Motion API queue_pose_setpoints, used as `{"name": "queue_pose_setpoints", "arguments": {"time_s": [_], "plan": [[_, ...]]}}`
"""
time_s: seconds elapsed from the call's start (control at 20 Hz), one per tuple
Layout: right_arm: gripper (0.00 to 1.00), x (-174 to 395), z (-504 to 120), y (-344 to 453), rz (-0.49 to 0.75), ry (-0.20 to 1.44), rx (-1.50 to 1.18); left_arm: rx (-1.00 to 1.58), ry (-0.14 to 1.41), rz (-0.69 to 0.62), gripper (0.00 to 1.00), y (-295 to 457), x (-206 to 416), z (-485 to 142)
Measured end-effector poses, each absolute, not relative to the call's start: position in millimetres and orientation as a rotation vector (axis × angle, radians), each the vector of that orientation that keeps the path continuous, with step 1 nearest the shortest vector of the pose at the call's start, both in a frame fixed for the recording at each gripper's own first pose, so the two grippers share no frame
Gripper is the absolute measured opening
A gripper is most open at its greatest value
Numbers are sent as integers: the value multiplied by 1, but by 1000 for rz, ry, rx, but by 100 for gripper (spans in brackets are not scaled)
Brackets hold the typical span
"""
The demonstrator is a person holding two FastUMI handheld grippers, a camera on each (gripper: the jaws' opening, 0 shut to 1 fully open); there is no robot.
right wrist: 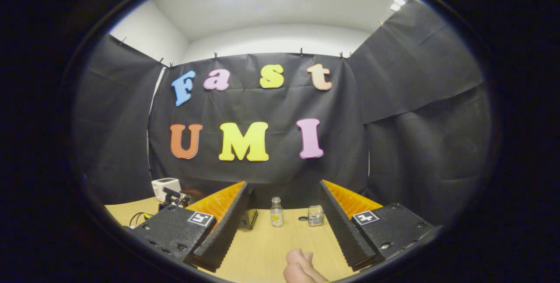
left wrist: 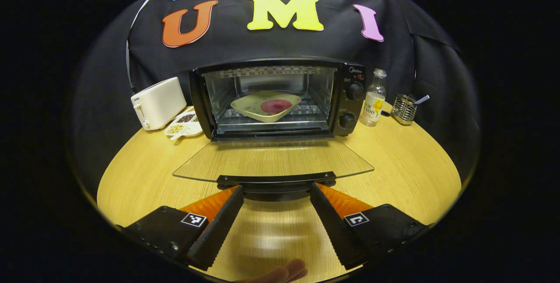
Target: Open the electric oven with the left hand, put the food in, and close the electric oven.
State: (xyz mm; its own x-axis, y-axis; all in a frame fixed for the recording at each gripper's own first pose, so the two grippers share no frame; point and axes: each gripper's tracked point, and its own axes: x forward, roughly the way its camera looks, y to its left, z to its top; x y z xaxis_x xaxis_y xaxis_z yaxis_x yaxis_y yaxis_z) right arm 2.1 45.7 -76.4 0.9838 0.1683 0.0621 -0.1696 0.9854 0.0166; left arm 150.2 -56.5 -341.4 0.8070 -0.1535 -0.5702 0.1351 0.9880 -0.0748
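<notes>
Since the electric oven (left wrist: pixel 280 99) stands with its glass door (left wrist: pixel 273 160) dropped flat toward the camera and a shallow cream dish (left wrist: pixel 266 105) already sits on the wire rack inside, the opening and the loading look done, and what is left, as I judge it, is to lift the door and shut it. The dish holds a round reddish piece of food (left wrist: pixel 276 106), lying a little right of the dish's middle. In the left gripper view the left claw (left wrist: pixel 276 195) is spread wide, its two fingers reaching up to either end of the door's dark handle (left wrist: pixel 276 181) without pinching it; whether they touch it I cannot tell. On the wooden bench (left wrist: pixel 393 173), left of the oven, a white toaster (left wrist: pixel 158 103) stands with a divided snack tray (left wrist: pixel 183 124) just in front of it, dark bits in one compartment and pale ones in another. Right of the oven are a small clear bottle (left wrist: pixel 373 98) and a wire holder (left wrist: pixel 403 109) with a utensil handle sticking out. In the right gripper view the right claw (right wrist: pixel 282 219) is also spread wide and holds nothing, raised and aimed at the back cloth, with the bottle and holder small between its fingers and a fingertip (right wrist: pixel 299 265) of the holding hand at the bottom edge
</notes>
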Motion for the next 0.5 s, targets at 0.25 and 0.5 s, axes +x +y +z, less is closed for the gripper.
{"name": "queue_pose_setpoints", "arguments": {"time_s": [0.25,0.5], "plan": [[96,2,-77,43,157,-48,24,-24,641,-160,98,-57,151,-336],[96,3,-84,40,141,-14,34,-32,601,-155,98,-55,160,-320]]}}
